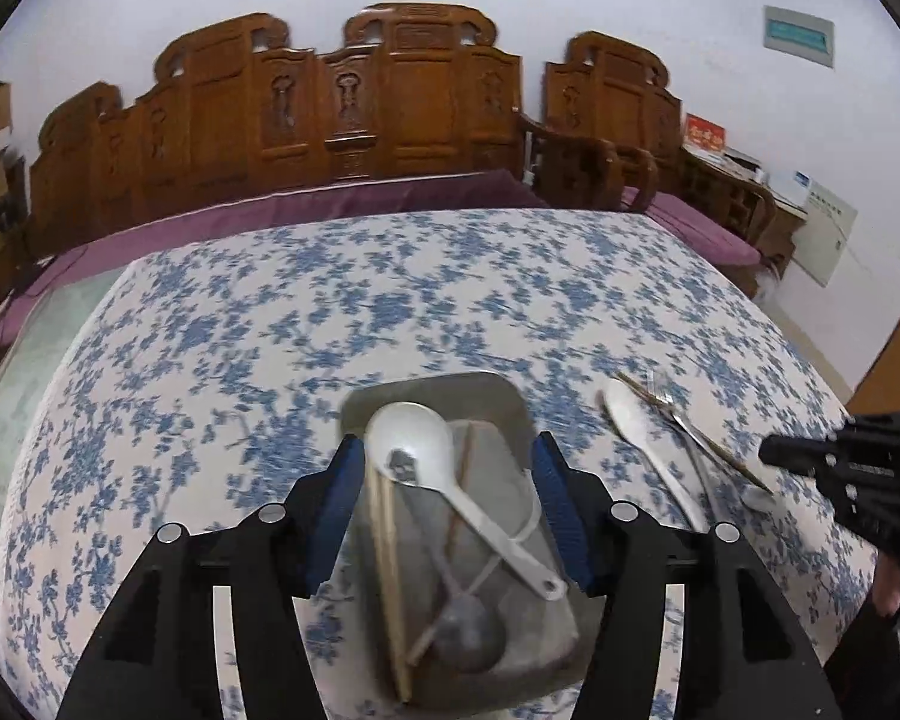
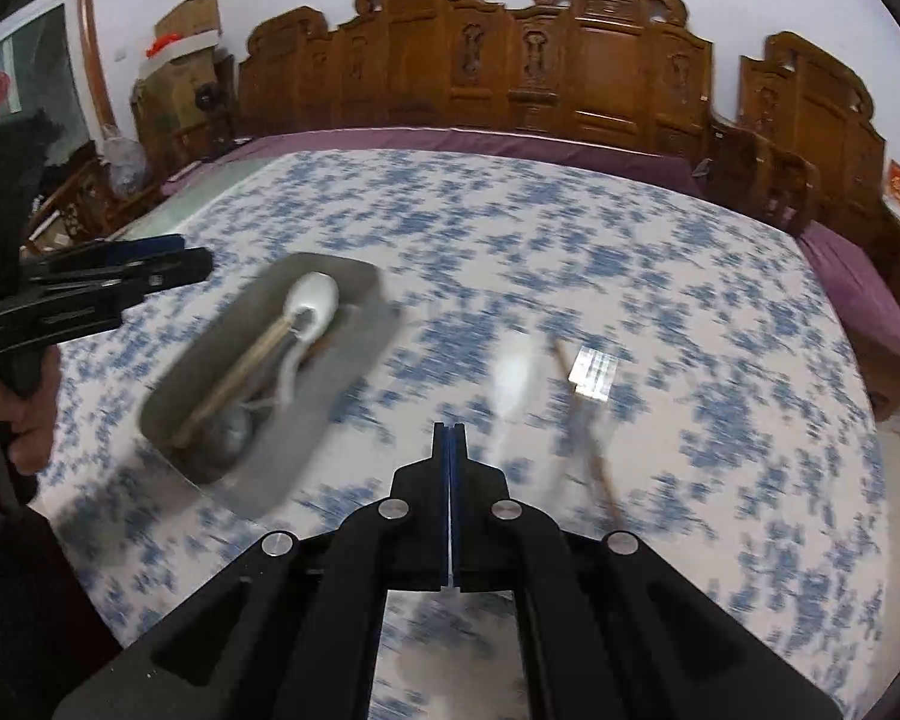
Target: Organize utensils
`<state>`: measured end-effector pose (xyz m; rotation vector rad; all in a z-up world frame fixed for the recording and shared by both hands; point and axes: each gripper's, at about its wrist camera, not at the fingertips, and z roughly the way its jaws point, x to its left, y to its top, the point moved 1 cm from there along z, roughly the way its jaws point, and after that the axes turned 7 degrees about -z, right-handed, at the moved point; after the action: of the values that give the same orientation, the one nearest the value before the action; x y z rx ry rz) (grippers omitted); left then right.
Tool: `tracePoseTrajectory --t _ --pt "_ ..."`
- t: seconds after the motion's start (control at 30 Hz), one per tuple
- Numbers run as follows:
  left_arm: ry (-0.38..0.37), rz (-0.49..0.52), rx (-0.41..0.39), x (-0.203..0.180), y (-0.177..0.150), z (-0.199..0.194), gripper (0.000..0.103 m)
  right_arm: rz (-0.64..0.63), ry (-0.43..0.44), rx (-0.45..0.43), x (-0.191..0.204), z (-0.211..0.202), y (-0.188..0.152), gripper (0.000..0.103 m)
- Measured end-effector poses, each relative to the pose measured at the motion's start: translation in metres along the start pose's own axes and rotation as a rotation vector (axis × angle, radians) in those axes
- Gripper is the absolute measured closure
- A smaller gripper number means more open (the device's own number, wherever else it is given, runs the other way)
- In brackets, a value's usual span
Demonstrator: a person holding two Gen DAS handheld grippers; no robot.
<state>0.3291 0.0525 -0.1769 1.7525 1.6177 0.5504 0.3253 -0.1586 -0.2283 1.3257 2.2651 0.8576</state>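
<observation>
Left gripper jaws apart, nothing pinched; tray lies directly below and between the fingers, holding a white spoon, chopsticks, a metal spoon. Right gripper clamped shut, empty. Just beyond its tips: loose white spoon, fork, chopstick crossing on the tablecloth. Risk: pinching one drags its overlapping neighbours along.

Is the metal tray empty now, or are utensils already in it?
Not empty. The metal tray holds a white spoon, a dark metal spoon and wooden chopsticks. Another white spoon lies outside it on the cloth.
</observation>
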Motion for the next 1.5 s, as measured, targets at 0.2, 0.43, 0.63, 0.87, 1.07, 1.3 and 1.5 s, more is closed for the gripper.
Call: tracePoseTrajectory --t 0.2,0.43,0.63,0.87,1.07,1.3,1.5 --pt "-0.034 0.02 0.007 -0.027 -0.008 0.0 0.034 -0.01 -0.052 0.052 -0.032 0.006 -0.024 0.084" --pt "-0.056 0.039 0.015 -0.053 -0.017 0.005 0.028 -0.003 -0.046 0.133 -0.051 0.036 -0.037 0.084" --pt "-0.069 0.058 0.043 -0.067 -0.026 0.012 0.028 0.01 -0.042 0.246 -0.059 0.071 -0.049 0.084" --pt "-0.087 0.094 0.064 -0.081 -0.035 0.016 0.028 0.032 -0.05 0.279 -0.065 0.076 -0.05 0.087" --pt "-0.077 0.098 0.072 -0.086 -0.037 0.016 0.028 -0.007 -0.037 0.334 -0.064 0.079 -0.045 0.087" --pt "-0.041 0.107 0.071 -0.095 -0.045 0.01 0.028 -0.012 -0.043 0.375 -0.06 0.077 -0.049 0.099" --pt "-0.019 0.105 0.081 -0.104 -0.052 0.003 0.028 0.057 -0.003 0.302 -0.061 0.05 -0.069 0.099"
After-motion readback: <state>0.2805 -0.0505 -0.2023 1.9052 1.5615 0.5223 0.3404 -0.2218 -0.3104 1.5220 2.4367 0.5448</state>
